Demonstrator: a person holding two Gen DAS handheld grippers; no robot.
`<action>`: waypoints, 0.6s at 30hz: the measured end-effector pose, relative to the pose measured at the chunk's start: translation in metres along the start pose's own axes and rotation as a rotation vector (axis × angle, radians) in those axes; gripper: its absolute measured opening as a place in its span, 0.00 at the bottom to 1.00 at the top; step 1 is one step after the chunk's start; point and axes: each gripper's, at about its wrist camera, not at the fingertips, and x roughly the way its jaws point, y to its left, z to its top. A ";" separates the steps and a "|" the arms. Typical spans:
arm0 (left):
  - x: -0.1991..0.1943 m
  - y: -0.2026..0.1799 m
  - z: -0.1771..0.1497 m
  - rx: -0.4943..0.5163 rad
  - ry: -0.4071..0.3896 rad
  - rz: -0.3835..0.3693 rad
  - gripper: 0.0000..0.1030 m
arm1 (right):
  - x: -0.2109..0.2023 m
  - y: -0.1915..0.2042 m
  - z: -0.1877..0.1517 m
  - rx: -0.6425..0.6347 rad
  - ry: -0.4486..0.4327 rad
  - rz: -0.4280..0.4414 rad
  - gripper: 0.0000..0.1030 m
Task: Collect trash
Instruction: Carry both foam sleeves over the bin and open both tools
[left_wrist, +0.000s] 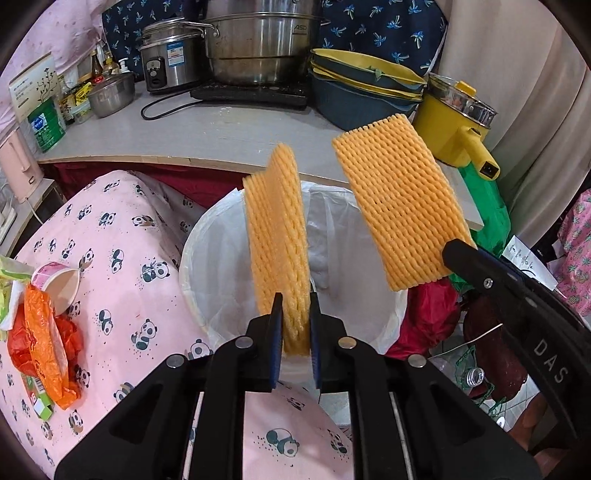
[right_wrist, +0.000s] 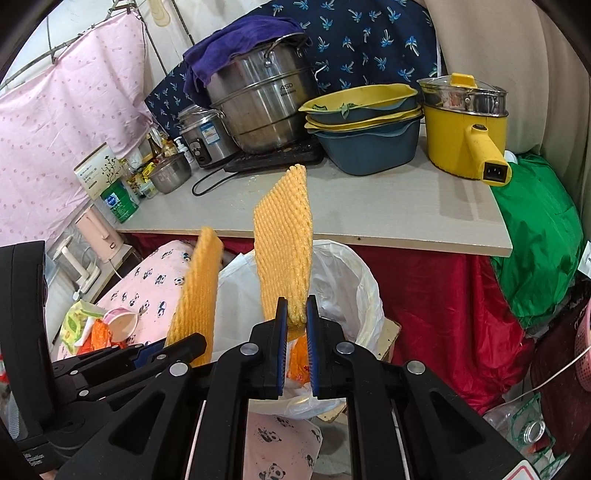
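Observation:
My left gripper (left_wrist: 295, 325) is shut on an orange foam fruit net (left_wrist: 277, 236), held upright over the white bin with a plastic liner (left_wrist: 207, 258). My right gripper (right_wrist: 296, 317) is shut on a second orange foam net (right_wrist: 284, 236), also above the bin (right_wrist: 354, 280). In the left wrist view the right gripper (left_wrist: 458, 254) holds its net (left_wrist: 399, 206) over the bin's right side. In the right wrist view the left gripper (right_wrist: 173, 350) and its net (right_wrist: 197, 288) sit to the left. An orange wrapper (right_wrist: 297, 360) lies inside the bin.
A pink panda cloth (left_wrist: 122, 251) covers a surface to the left, with an orange bag (left_wrist: 48, 343), a paper cup (left_wrist: 61, 282) and green packets. Behind stands a counter (right_wrist: 369, 206) with steel pots, stacked basins and a yellow pot (right_wrist: 465, 136). Red and green bags lie at the right.

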 end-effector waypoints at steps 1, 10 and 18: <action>0.002 0.000 0.001 0.002 0.000 0.002 0.24 | 0.002 0.000 0.000 0.001 0.003 -0.001 0.09; 0.006 0.012 0.002 -0.016 -0.020 0.042 0.54 | 0.022 0.004 0.004 -0.005 0.025 -0.004 0.10; 0.003 0.034 -0.001 -0.068 -0.027 0.077 0.57 | 0.036 0.014 0.005 -0.020 0.045 0.002 0.13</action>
